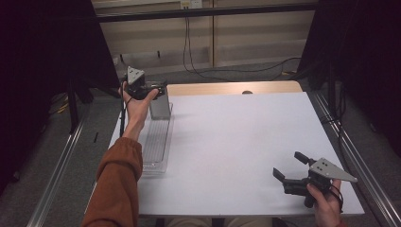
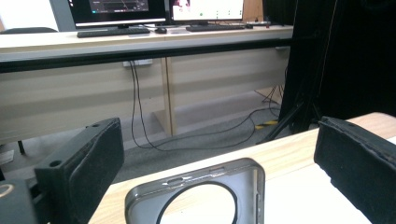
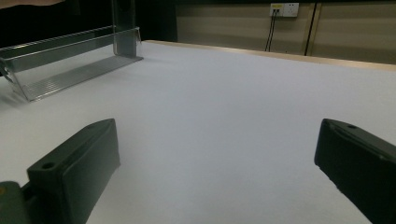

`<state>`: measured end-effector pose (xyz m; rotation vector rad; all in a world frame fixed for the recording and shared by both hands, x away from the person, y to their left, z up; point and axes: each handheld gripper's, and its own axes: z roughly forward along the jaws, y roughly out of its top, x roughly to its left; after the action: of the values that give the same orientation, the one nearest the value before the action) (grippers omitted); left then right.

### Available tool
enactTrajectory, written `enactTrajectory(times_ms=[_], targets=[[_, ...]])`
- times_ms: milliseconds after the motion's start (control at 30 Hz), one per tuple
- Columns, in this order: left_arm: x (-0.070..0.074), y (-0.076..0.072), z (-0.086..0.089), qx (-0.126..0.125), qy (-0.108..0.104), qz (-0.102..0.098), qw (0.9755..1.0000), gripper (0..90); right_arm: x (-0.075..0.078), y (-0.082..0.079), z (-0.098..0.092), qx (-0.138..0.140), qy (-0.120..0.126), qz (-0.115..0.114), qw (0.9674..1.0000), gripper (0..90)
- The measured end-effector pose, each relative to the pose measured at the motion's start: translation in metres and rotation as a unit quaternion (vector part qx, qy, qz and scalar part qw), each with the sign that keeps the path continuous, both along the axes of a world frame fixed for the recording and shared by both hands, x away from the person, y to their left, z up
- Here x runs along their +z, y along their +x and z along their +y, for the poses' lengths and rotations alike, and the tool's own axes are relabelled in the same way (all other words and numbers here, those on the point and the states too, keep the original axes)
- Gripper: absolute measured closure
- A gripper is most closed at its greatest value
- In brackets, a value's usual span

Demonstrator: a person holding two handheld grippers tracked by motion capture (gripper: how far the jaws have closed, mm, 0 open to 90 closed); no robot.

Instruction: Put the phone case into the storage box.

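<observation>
High view – left gripper (image 1: 160, 88) open over phone case (image 1: 160, 106).

High view overhead, facing forward-down on table (image 1: 236, 142); tool cams low, close; right cam and high share clear tray (image 3: 60, 70).

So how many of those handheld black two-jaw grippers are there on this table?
2. The left black two-jaw gripper is held at the table's far left, above the upright grey case in the clear plastic tray. The right black two-jaw gripper is near the front right corner.
</observation>
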<state>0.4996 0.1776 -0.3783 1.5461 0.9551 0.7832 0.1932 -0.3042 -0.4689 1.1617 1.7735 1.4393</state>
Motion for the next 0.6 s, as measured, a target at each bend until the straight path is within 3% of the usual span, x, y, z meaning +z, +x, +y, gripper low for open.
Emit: enactTrajectory(times_ms=[33, 167, 300, 400, 500, 600], targets=[[0.002, -0.001, 0.002, 0.0, 0.008, 0.003, 1.0, 1.9, 0.0, 0.0, 0.0, 0.0, -0.001, 0.0, 1.0, 0.0], [0.002, -0.005, 0.005, -0.003, 0.003, -0.007, 1.0, 1.6, 0.0, 0.0, 0.0, 0.001, -0.001, 0.0, 1.0, 0.0], [0.0, -0.008, 0.009, 0.003, 0.009, 0.001, 1.0, 1.7, 0.0, 0.0, 0.0, 0.002, -0.001, 0.002, 1.0, 0.0], [-0.002, -0.012, 0.012, 0.007, -0.003, -0.001, 1.0, 1.5, 0.0, 0.0, 0.0, 0.001, -0.001, 0.0, 1.0, 0.0], [-0.001, -0.017, 0.016, 0.014, 0.006, 0.004, 0.9999, 1.5, 0.0, 0.0, 0.0, 0.002, -0.001, 0.001, 1.0, 0.0], [0.0, -0.02, 0.021, 0.012, -0.005, -0.001, 0.9999, 1.5, 0.001, 0.0, 0.001, -0.003, 0.003, -0.001, 1.0, 0.0]])
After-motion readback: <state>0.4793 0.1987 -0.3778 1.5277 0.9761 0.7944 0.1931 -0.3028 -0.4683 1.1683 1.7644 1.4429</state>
